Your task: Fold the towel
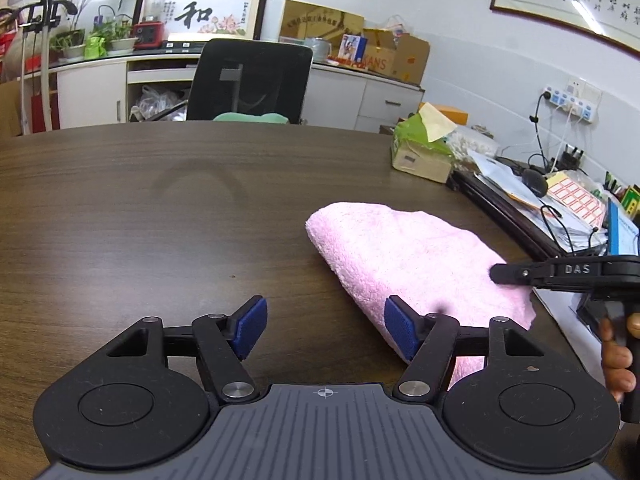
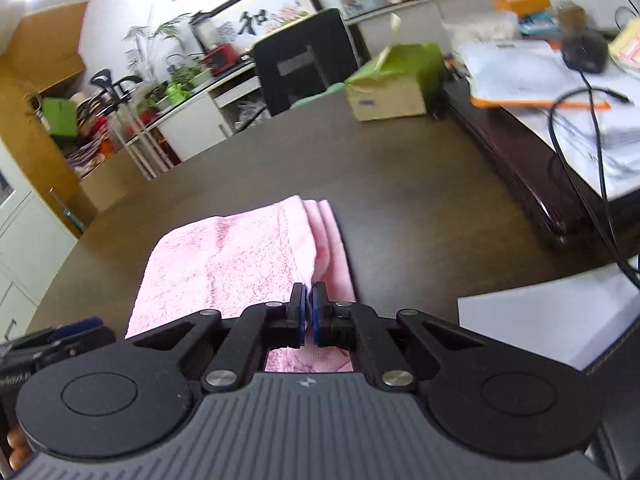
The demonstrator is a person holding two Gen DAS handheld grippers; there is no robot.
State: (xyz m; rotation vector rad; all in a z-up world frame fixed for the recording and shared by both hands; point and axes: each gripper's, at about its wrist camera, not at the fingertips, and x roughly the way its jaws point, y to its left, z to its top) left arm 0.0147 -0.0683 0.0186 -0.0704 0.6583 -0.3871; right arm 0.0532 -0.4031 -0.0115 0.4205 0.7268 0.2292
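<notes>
My right gripper [image 2: 308,310] has its blue pads pressed together over the near edge of the pink towel [image 2: 240,264]; whether cloth is caught between them I cannot tell. My left gripper [image 1: 325,330] stands spread and empty just left of the folded towel, which lies on the dark wooden table [image 1: 160,216]; a tissue box [image 1: 424,152] sits at the far right.

"DAS" on right gripper [image 1: 498,273]; "和" on framed calligraphy [image 1: 200,14].

An office: dark wooden desk [image 1: 160,200], mesh chair [image 1: 248,80], paperwork [image 1: 520,188], framed calligraphy [image 1: 212,14].
</notes>
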